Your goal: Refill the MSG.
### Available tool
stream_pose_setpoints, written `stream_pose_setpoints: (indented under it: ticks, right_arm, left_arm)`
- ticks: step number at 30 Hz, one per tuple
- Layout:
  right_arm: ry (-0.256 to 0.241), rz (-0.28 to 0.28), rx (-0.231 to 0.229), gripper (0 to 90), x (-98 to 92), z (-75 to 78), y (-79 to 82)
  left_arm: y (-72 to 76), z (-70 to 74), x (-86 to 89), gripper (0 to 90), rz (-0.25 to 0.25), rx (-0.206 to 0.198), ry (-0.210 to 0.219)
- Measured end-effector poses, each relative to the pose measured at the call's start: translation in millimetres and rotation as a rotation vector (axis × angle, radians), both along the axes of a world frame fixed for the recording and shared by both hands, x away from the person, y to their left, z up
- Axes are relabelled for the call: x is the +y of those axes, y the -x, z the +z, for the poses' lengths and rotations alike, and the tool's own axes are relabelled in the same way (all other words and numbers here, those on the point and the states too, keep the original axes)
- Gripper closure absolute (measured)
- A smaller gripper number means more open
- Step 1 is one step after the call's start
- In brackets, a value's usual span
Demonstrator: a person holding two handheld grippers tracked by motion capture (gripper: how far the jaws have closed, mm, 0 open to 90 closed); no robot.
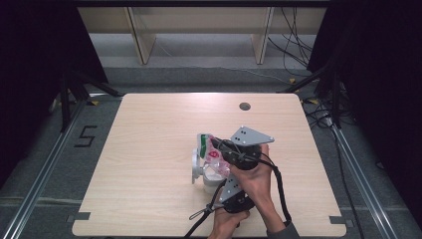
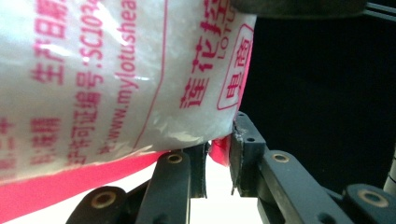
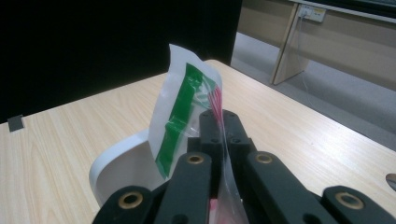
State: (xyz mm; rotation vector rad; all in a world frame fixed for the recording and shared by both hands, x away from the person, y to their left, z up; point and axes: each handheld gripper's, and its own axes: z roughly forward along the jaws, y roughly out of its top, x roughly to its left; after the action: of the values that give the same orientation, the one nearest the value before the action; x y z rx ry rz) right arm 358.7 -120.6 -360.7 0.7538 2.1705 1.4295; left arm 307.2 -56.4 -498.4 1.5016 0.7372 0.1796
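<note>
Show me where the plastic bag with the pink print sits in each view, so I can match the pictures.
High view: the bag is at table centre, just left of the right hand-held gripper, above a white bowl.
Left gripper view: the bag covers the upper left, its pink edge pinched between the jaws.
Right gripper view: the bag rises at centre, its film clamped in the jaws.
Shared landmark: the white bowl.

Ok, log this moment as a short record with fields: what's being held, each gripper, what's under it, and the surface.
held item: plastic bag of white granules, red print, green strip at top
left gripper: jaws nearly closed on the bag's red lower edge
right gripper: shut on the bag's upper part
beneath bag: white bowl
surface: wooden table
</note>
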Motion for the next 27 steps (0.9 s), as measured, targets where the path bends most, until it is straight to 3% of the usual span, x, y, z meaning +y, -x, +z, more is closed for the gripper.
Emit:
stream_pose_setpoints:
  ticks: [7, 9, 19, 24, 25, 27]
  right_arm:
    - [-0.007, 0.011, -0.006, 90.0, -0.7, -0.7, -1.8]
    - [-0.010, -0.011, 0.018, 90.0, -0.4, -1.0, -0.7]
    - [-0.017, 0.019, 0.013, 90.0, 0.4, -0.8, -1.1]
    - [-0.032, 0.001, 0.032, 90.0, 1.1, -0.8, 0.6]
    - [-0.020, 0.016, 0.013, 90.0, 0.7, -0.6, -0.6]
    - [-0.018, -0.010, -0.011, 90.0, 0.5, 0.0, -0.2]
  left_arm:
    - [-0.2, -0.4, -0.5, 77.8, -0.002, -0.001, -0.002]
    - [0.1, -0.4, -0.3, 77.8, -0.003, -0.002, -0.004]
    - [0.4, 0.0, 0.1, 77.8, 0.001, -0.001, 0.002]
    - [-0.4, -1.4, 0.9, 77.8, 0.004, 0.000, -0.003]
    - [-0.4, -1.2, 0.9, 77.8, 0.003, 0.002, 0.000]
    - [0.3, -0.4, 1.3, 77.8, 0.006, 0.002, -0.009]
